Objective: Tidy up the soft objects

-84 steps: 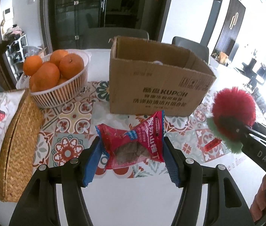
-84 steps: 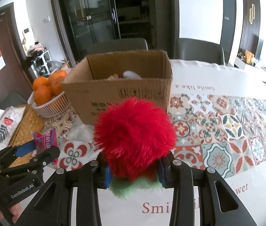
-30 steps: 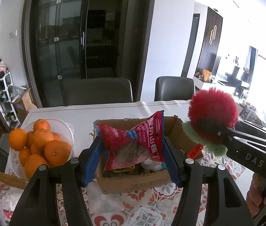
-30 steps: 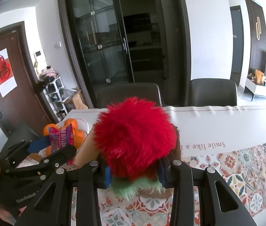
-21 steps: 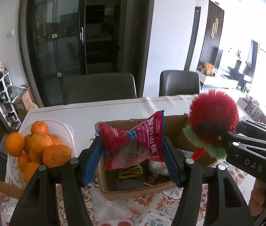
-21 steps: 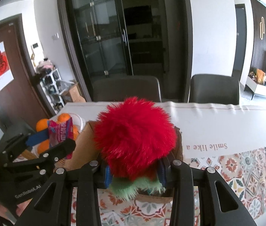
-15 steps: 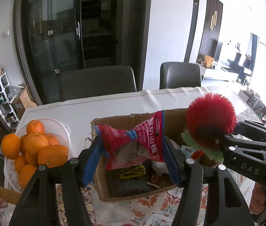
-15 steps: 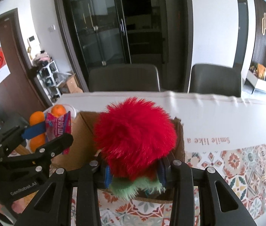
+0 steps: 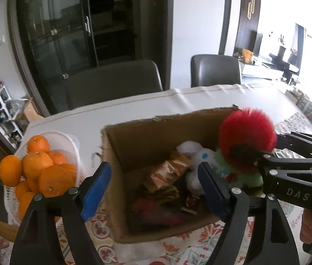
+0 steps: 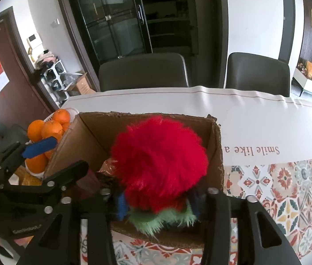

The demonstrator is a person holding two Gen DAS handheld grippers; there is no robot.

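Observation:
An open cardboard box stands on the table and holds soft toys and snack packets, among them a white plush. My left gripper is open and empty above the box's left side. A blurred red packet lies on the box floor. My right gripper is shut on a red fluffy plush with green fringe and holds it over the box; it also shows in the left wrist view.
A white basket of oranges stands left of the box, also seen in the right wrist view. Two dark chairs stand behind the table. A patterned tablecloth covers the near table.
My left gripper has opened and the red snack packet has dropped into the box. Both grippers have moved forward over the box. The right gripper still holds the plush.

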